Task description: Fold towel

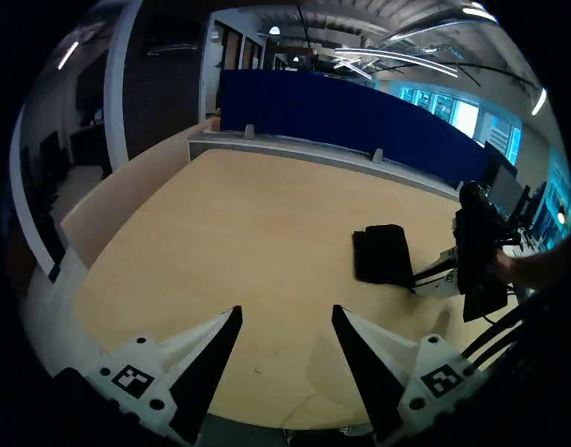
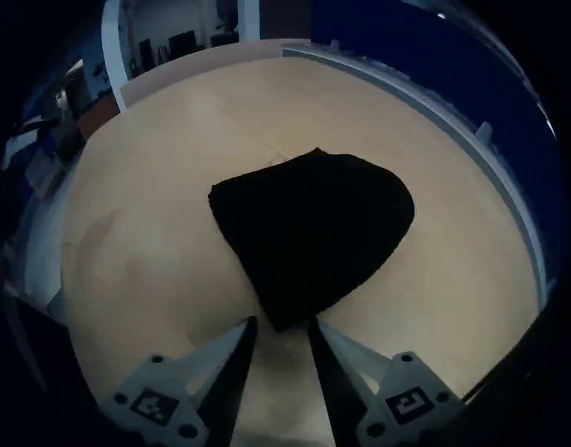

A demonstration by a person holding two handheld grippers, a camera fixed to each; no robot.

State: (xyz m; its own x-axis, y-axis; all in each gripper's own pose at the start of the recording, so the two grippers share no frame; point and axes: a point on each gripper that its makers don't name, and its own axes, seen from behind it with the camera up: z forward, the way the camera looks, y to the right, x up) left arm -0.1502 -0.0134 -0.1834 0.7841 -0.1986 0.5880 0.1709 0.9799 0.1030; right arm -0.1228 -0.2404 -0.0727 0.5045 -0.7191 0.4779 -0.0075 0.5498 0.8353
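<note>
No word, number or brand name can be read in either view. The only signs are black-and-white square code markers (image 1: 133, 378) on the left tongs (image 1: 285, 313) and right tongs (image 2: 282, 322), patterns without letters.

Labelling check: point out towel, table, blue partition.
towel (image 2: 315, 231), right gripper view, cloth centre.
table (image 2: 174, 149), right gripper view, bare top.
blue partition (image 1: 345, 112), left gripper view, panel middle.
</note>
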